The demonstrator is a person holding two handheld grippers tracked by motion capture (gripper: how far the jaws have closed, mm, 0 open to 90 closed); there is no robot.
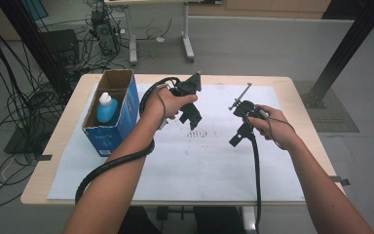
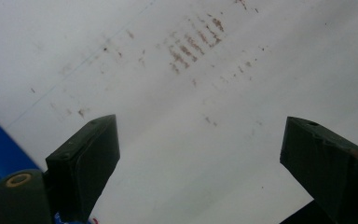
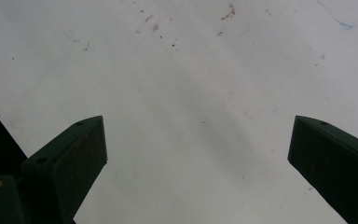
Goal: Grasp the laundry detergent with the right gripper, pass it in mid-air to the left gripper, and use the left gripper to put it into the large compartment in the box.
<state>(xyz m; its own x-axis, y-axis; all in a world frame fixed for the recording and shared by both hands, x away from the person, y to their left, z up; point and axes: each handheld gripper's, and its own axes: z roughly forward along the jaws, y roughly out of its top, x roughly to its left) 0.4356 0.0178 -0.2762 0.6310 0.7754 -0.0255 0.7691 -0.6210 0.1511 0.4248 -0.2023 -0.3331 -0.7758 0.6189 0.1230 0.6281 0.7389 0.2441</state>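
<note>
A blue bottle with a white cap stands inside an open blue cardboard box at the table's left. My left gripper is held above the white sheet, just right of the box, pointing down. Its jaws stand wide apart over brown smudges, with nothing between them. My right gripper hovers to the right of centre, also tilted down at the sheet. Its jaws are spread wide with bare paper between them.
The white sheet covers most of the wooden table. Cables trail from both grippers toward the near edge. Beyond the table are a desk frame, floor cables and a black post.
</note>
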